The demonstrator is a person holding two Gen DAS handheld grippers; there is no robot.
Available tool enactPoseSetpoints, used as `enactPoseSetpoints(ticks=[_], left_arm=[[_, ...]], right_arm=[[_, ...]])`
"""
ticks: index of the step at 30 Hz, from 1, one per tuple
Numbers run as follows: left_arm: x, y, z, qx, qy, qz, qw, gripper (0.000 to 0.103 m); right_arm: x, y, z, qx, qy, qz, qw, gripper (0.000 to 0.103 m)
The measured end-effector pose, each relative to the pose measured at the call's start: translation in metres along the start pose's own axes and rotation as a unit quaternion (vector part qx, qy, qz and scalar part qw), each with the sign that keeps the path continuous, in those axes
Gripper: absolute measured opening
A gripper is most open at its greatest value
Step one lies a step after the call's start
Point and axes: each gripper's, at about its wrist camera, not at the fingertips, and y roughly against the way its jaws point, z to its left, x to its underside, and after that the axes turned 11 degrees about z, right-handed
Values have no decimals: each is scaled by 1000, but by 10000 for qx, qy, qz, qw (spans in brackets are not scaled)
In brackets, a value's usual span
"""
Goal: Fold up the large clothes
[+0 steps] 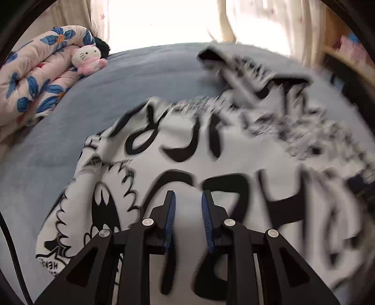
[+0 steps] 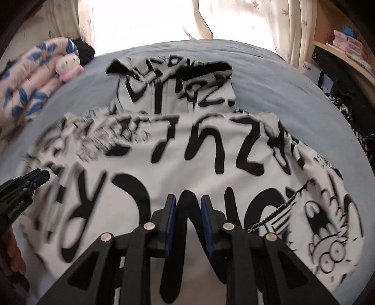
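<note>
A large white hooded garment (image 1: pixel 192 150) with big black lettering and cartoon prints lies spread on a blue-grey bed (image 1: pixel 70 117). Its hood (image 2: pixel 173 77) points to the far side of the bed. It also shows in the right wrist view (image 2: pixel 187 150). My left gripper (image 1: pixel 188 199) hovers over the garment's near part, jaws open with nothing between them. My right gripper (image 2: pixel 186 201) is also open and empty over the near part. The left gripper also shows at the left edge of the right wrist view (image 2: pixel 39 176). The garment is blurred in places.
A rolled floral quilt (image 1: pixel 35 77) and a Hello Kitty plush (image 1: pixel 88 57) lie at the bed's far left. Bright curtains (image 2: pixel 187 18) hang behind the bed. A wooden shelf (image 2: pixel 339 51) with boxes stands at the right.
</note>
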Motion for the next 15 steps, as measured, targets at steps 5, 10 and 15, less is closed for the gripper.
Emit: enactPoseSetpoints(ticks=[5,10,15], left_arm=[[-10,-3,52,-531,240,-253,9980,21],[-11,-12,111,-447,487,-259,9975,13],[-3,-23,118,-290,532,-245,9979,12]], right_arm=[[6,-10,-83,1260,-577,211,9901,23],[38,15,-180,1134,-1706,42,9788,0],[66,-8,-223,1012,-2450,483,9630,0]])
